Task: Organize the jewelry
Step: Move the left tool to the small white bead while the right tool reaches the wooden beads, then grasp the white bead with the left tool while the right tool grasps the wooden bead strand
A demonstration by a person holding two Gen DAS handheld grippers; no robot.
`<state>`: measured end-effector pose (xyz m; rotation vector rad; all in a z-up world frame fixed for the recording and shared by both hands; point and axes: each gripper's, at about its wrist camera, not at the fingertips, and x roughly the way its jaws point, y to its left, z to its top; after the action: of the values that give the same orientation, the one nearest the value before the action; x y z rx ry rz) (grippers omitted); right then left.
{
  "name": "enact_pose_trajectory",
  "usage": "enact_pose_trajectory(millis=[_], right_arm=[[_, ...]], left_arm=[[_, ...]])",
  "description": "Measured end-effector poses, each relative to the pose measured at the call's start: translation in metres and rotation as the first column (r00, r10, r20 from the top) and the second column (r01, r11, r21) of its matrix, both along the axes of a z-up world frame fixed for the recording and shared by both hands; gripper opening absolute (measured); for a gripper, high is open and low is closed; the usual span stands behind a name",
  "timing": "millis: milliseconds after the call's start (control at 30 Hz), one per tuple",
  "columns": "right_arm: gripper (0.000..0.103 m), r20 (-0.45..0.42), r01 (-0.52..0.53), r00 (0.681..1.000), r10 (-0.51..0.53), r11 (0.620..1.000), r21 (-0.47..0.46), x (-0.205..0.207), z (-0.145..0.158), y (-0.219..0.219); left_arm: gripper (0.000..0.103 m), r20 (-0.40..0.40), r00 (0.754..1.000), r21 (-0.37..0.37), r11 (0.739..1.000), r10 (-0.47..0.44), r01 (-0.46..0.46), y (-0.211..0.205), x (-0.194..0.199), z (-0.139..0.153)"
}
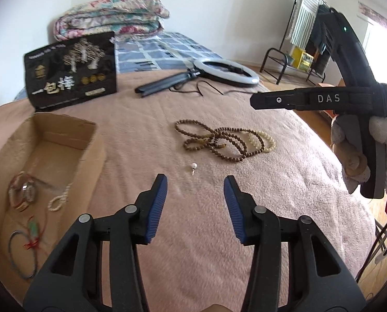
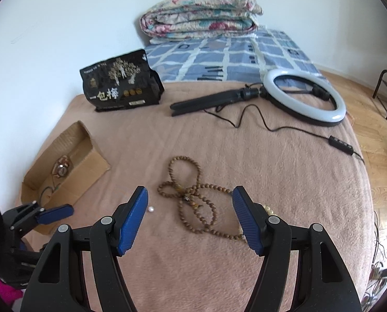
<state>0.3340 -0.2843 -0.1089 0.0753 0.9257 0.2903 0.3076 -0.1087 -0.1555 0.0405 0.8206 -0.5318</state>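
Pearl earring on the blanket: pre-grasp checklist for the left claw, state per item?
1. Left claw open: ok, jaws wide apart, nothing between them.
2. Pearl earring in line with it: ok, lies just ahead of the gap between the fingertips.
3. Earring free of other jewelry: ok, it lies apart from the brown bead necklace and the white bead bracelet.
4. Right claw out of the way: ok, open and empty, over the necklace, off to the side of the earring.
5. Cardboard box ready to receive: ok, open on top, a few pieces already inside.
6. Earring's post direction: cannot tell, too small.
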Motion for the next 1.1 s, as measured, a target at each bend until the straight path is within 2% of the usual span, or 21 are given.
enact_pose_trajectory(millis=[233, 267, 433, 700, 933, 1067, 1100], right_arm=[[0.067, -0.061, -0.047, 0.997, 0.049, 0.998, 0.029, 0.018, -0.029, -0.003], [0.067, -0.074, -0.050, 0.996, 0.052, 0.998, 0.042, 0.021, -0.034, -0.003], [0.067, -0.119, -0.057, 0.991, 0.066, 0.996, 0.076, 0.032, -0.056, -0.001], [0.067, -0.159, -0.060, 0.984, 0.076, 0.993, 0.103, 0.047, -0.075, 0.002], [0.067, -0.180, -0.063, 0.980, 0.083, 0.991, 0.115, 0.058, -0.084, 0.009], [0.067, -0.198, -0.057, 0.977, 0.079, 0.992, 0.114, 0.061, -0.092, 0.012], [0.067, -0.201, -0.057, 0.977, 0.077, 0.993, 0.106, 0.061, -0.093, 0.012]], left_arm=[[0.043, -0.055, 0.998, -0.001, 1.000, -0.017, 0.017, -0.022, 0.026, -0.030], [0.039, -0.058, 0.998, 0.002, 1.000, -0.018, 0.018, -0.025, 0.029, -0.034], [0.034, -0.076, 0.997, 0.032, 0.999, -0.016, 0.019, -0.035, 0.048, -0.055], [0.031, -0.097, 0.995, 0.030, 0.999, -0.009, 0.012, -0.038, 0.066, -0.070], [0.018, -0.108, 0.994, 0.058, 0.998, -0.019, 0.025, -0.045, 0.071, -0.078], [0.007, -0.133, 0.991, 0.044, 0.999, 0.008, -0.003, -0.040, 0.077, -0.079], [0.007, -0.136, 0.991, 0.036, 0.999, 0.011, -0.006, -0.038, 0.077, -0.079]])
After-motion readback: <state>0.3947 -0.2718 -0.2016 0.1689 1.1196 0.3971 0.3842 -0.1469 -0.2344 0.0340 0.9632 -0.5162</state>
